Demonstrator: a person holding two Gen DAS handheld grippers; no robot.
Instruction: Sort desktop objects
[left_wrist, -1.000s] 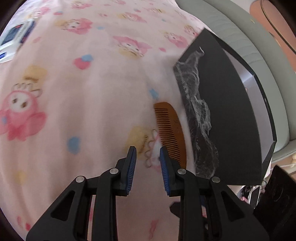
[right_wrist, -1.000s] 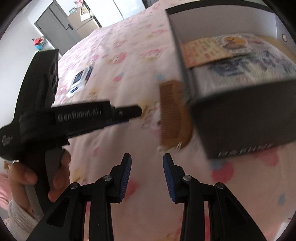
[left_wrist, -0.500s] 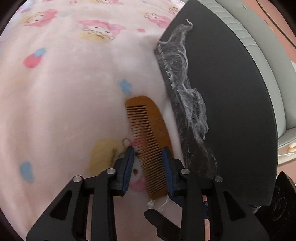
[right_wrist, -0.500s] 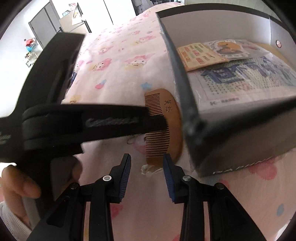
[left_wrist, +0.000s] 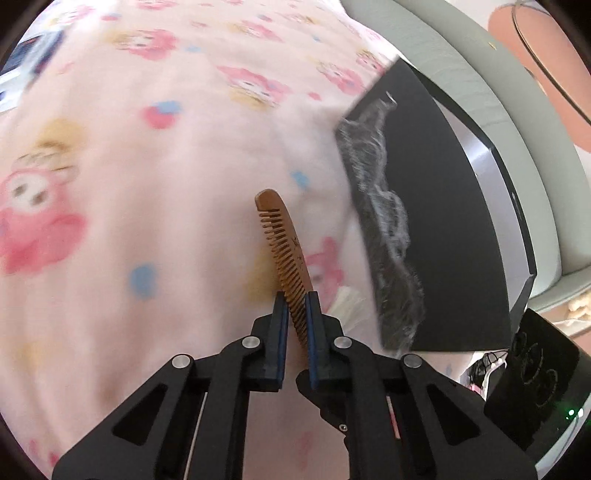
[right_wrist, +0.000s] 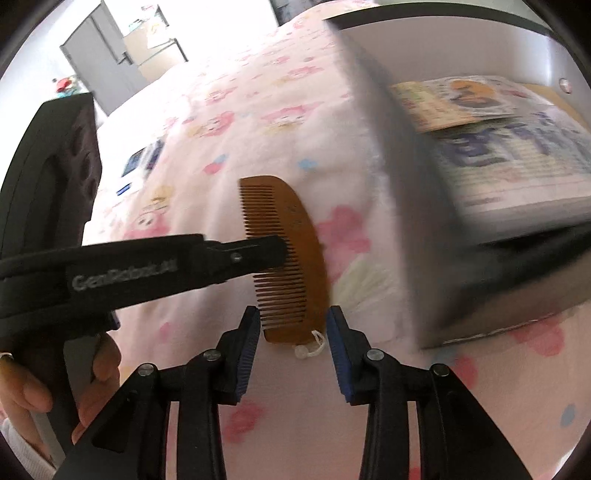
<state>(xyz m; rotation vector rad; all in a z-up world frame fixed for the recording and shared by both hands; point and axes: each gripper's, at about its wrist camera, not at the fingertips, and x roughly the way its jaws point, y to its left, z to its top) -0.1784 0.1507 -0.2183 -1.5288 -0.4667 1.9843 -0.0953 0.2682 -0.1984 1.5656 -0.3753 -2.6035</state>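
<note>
Currently a wooden comb (left_wrist: 286, 254) is held clear of the pink cartoon-print blanket (left_wrist: 122, 192), pinched across its teeth between the blue pads of the left gripper (left_wrist: 295, 306), whose fingers are closed tightly onto it. From the left wrist view the comb is seen nearly edge-on, projecting forward and slightly leftward beyond the fingertips. In the right wrist view the same comb (right_wrist: 286, 254) is shown broadside, its curved spine turned to the right and its teeth to the left, with the left gripper (right_wrist: 275, 247) reaching in from the left and clamped at mid-length. A small white cord with a bead (right_wrist: 308, 347) hangs from the comb's near end. The right gripper (right_wrist: 291, 332) is held just below that near end with its fingers spread wide and nothing between them. Just to the right of the comb a black box (right_wrist: 436, 258) is set on the blanket, with printed packets (right_wrist: 509, 147) lying inside it. White lint is seen clinging along the box's outer wall (left_wrist: 384, 221). Farther off on the blanket, a small blue-and-white packet (right_wrist: 142, 162) is visible, blurred.
</note>
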